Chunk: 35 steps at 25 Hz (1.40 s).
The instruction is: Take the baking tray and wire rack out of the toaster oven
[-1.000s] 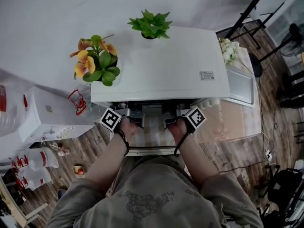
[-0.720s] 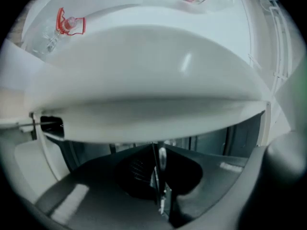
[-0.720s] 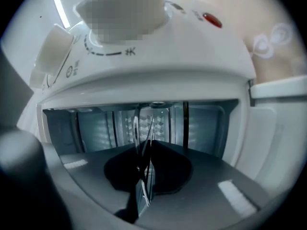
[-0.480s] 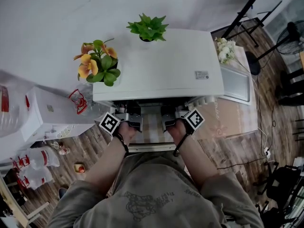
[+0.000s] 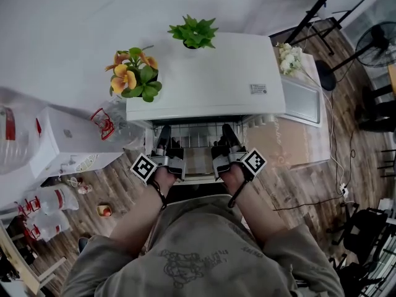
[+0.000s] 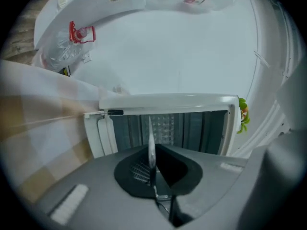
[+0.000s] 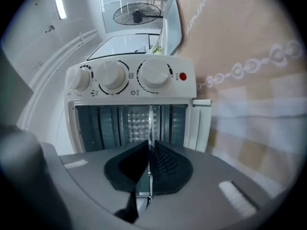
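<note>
White wall, wooden floor, and a cloth-covered worktop (image 5: pixel 291 150) carrying the white box-shaped toaster oven (image 5: pixel 204 73). We judge the extraction step to be in hand: the silver wire rack (image 5: pixel 197 132) sits partly out of the oven mouth. Left claw (image 5: pixel 164 133) and right claw (image 5: pixel 226 132) are clamped tight on its thin front edge, level and side by side. The next move calls for a straight, even pull. We cannot pick out the baking tray.

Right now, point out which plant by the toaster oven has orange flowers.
The plant at the oven's left corner in the head view, with orange blooms. The leafy plant behind the oven is all green; the bunch at the right is white.
</note>
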{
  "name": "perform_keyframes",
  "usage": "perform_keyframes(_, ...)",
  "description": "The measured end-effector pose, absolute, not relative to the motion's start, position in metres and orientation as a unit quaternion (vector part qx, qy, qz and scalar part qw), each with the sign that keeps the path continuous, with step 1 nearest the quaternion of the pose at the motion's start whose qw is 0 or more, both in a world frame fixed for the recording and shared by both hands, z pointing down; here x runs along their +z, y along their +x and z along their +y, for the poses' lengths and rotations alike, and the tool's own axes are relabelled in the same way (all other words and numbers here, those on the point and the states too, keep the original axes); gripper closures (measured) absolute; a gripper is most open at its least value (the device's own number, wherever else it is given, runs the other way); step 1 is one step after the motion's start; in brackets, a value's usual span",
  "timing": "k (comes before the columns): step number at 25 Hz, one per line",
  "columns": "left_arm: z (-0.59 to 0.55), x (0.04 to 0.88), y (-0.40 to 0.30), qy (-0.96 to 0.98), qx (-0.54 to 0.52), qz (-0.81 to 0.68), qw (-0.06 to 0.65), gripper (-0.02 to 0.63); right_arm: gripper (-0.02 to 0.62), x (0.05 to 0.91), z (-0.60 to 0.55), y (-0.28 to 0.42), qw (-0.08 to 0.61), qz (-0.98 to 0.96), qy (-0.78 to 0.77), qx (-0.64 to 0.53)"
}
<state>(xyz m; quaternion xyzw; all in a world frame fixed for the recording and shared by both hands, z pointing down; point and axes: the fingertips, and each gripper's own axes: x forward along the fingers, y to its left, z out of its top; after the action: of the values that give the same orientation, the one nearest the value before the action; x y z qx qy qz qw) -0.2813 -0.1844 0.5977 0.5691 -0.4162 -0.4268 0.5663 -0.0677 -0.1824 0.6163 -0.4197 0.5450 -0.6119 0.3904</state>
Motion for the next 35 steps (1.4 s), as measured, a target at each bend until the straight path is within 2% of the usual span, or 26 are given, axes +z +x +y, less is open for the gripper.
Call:
perform_keyframes(18, -0.103, 0.573, -0.278, 0.578, -0.378, -0.395, 0.605, 0.604, 0.563, 0.593, -0.096, -0.068, 0.367, 0.518, -0.439, -0.636)
perform_keyframes(35, -0.065, 0.546, -0.273, 0.612, -0.344, -0.350, 0.620, 0.604, 0.565, 0.572, -0.044, -0.064, 0.380, 0.504, -0.434, -0.643)
